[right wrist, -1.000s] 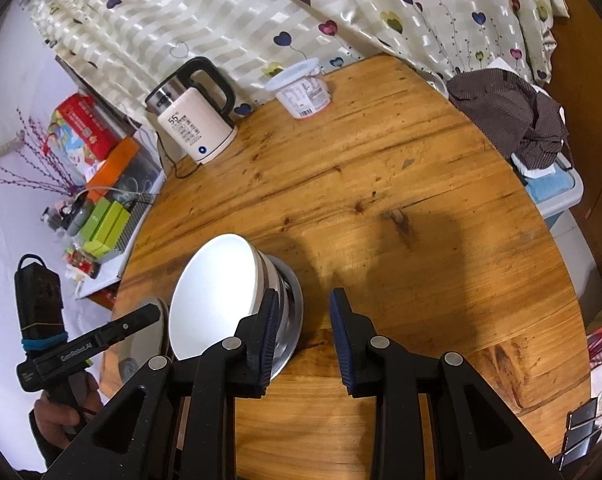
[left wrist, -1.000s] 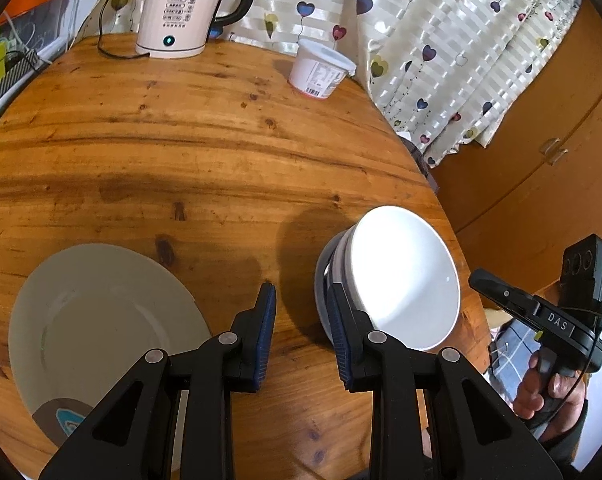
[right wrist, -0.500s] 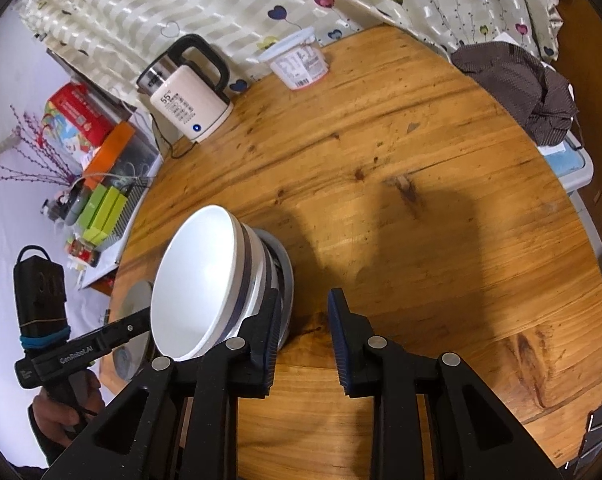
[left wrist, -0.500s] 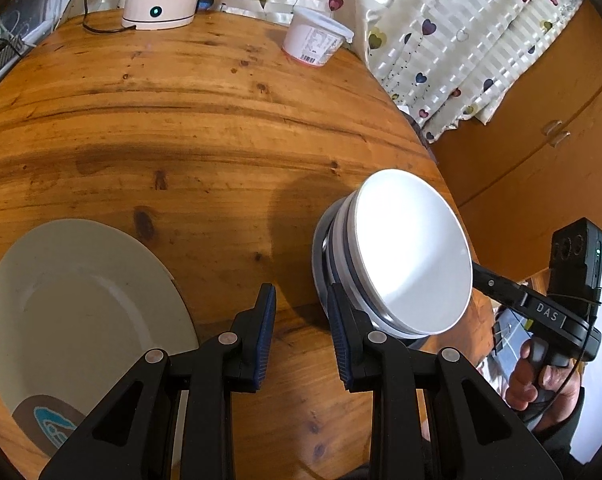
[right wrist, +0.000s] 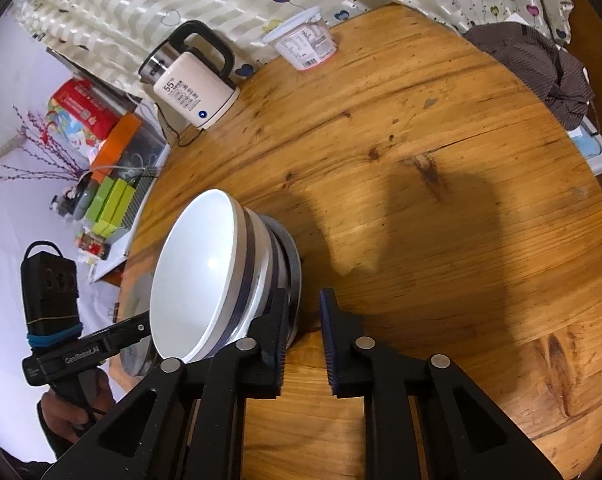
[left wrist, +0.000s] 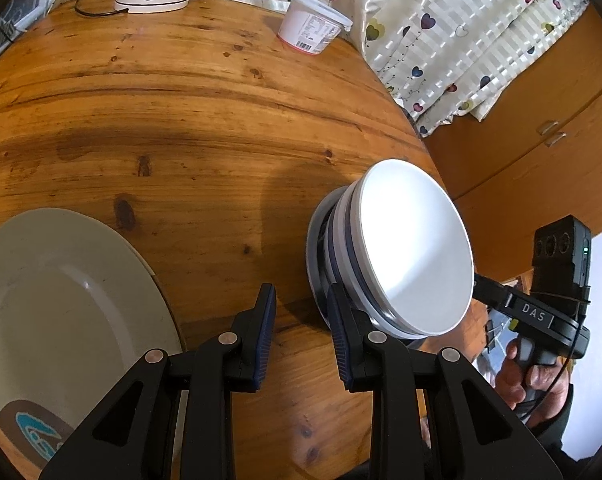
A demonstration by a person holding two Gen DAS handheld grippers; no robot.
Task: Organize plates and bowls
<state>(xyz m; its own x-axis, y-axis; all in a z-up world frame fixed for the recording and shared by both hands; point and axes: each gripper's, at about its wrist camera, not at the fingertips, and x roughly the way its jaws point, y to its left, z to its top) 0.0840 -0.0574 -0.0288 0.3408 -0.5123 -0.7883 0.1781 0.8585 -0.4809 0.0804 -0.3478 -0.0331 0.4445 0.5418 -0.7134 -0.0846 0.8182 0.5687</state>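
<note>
Currently I am working the stacking step: a stack of bowls (left wrist: 413, 252) is sitting on a small plate at the right of centre in the left wrist view, and at the left of centre in the right wrist view (right wrist: 205, 280), close to the edge of the wooden surface (left wrist: 181, 100).

My left claw (left wrist: 301, 332) is spread, with nothing between its blue pads; its right finger is sitting just beside the rim under the stack, and I cannot tell whether it is touching. My right claw (right wrist: 303, 340) is also spread and gripping nothing; its left finger is lying against the opposite side of the same stack, contact uncertain. The two claws are flanking the stack from opposite sides.

A large cream plate (left wrist: 61, 300) is lying flat in the lower left of the left wrist view, well apart from the stack.

I judge the task as partly done: bowls are gathered, but the large plate is not yet joined to them. The next move calls for one claw to straddle a rim squarely before pinching. The stack is tall and smooth, so any sideways push risks sliding it off the near edge.

A kettle (right wrist: 193, 88) and a lidded tub (right wrist: 305, 46) are standing in the upper part of the right wrist view, clear of the work.
</note>
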